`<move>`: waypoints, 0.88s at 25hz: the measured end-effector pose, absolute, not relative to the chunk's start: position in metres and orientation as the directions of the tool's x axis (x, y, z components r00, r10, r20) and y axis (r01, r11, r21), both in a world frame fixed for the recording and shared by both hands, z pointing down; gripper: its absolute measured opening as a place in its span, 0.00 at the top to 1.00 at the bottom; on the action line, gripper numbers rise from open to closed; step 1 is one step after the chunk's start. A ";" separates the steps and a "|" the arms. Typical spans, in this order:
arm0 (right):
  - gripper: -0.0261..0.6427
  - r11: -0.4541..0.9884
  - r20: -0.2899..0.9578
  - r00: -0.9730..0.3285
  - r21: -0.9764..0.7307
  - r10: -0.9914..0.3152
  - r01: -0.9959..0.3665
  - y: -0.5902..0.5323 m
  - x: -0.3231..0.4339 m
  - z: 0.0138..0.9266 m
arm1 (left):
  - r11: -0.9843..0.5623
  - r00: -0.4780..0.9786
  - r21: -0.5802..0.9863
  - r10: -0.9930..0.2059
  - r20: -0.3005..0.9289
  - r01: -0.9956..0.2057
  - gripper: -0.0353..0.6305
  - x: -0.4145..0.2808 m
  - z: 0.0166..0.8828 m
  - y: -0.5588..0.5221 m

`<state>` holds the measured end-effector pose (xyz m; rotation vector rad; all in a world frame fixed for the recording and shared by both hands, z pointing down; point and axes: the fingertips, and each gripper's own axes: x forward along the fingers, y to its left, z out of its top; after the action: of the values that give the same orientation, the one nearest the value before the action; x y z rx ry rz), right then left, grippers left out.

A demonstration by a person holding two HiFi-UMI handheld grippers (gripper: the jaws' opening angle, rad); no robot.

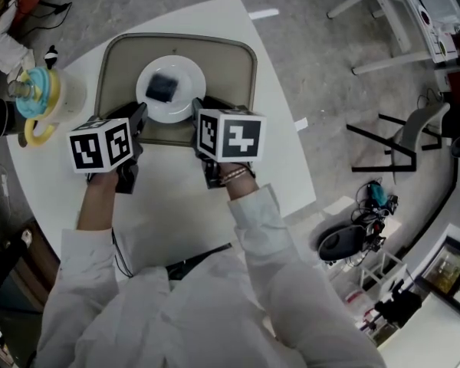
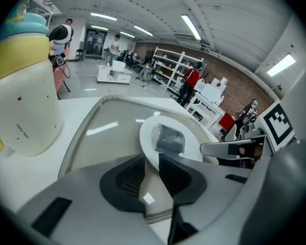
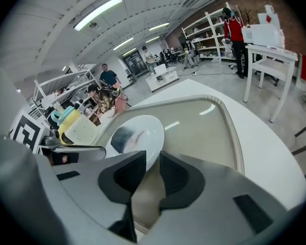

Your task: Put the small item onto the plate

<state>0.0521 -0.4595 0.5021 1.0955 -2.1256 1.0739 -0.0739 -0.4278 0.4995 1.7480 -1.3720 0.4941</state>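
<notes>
The small item (image 1: 162, 87), dark and squarish, already lay on the white plate (image 1: 192, 73), which sat in a tan tray (image 1: 246, 61) toward the far edge of the table (image 1: 280, 148). The left tongs (image 2: 152, 160) and the right tongs (image 3: 153, 160) both stood slightly apart with nothing clamped, their tips right at the plate's near rim.

The likeliest trouble was that closeness. A push toward the far edge could shove or tip the plate and slide the item off. Closing on the rim and lifting would probably tilt it. Near the table's left edge stood a lidded cup (image 1: 40, 98), and a careless sideways pull of the left tongs might knock it over.
</notes>
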 end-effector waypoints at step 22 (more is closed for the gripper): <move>0.91 0.473 0.490 -0.634 -0.423 -0.598 -0.773 -0.352 0.026 0.397 | -0.291 0.477 0.421 -0.752 0.455 -0.859 0.90 -0.093 0.385 -0.337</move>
<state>0.0263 -0.3519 0.3969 1.1697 -2.4488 0.9136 -0.0934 -0.3374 0.3850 2.1031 -1.3276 0.2226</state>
